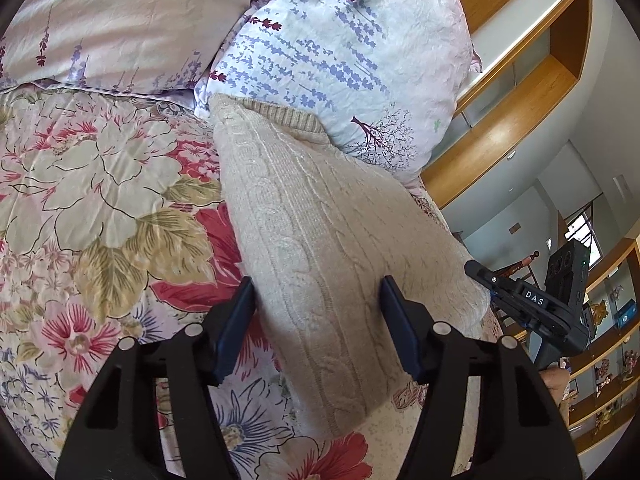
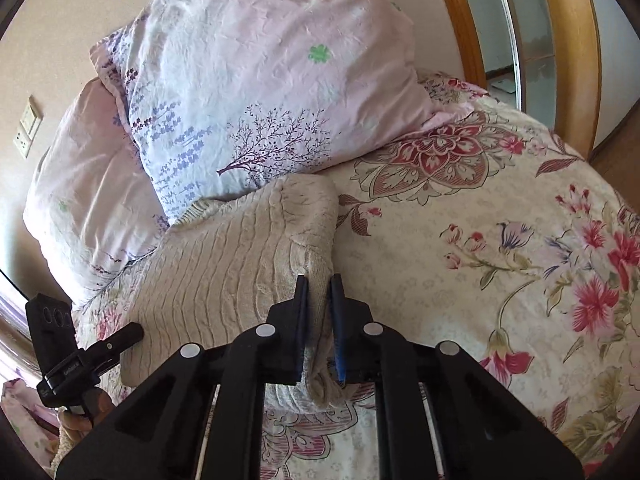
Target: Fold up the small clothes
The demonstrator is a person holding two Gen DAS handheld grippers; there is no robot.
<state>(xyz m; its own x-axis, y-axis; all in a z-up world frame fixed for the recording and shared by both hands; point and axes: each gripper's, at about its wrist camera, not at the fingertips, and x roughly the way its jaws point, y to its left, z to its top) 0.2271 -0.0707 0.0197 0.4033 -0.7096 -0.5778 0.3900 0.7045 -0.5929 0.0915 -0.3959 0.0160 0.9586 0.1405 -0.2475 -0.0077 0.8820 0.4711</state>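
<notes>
Folded knit sweater, long axis running toward the pillow: right gripper jaws clamped on its near corner; left gripper jaws apart, straddling it.

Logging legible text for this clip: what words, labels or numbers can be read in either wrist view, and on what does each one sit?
"DAS": white letters on the black body of the right gripper, seen from the left wrist view.
A small white label on the left gripper, seen from the right wrist view: too small and blurred to read.
Boxes on the wooden shelves: any print is too small to read.
Nothing readable on the knit sweater, pillows or quilt.
</notes>
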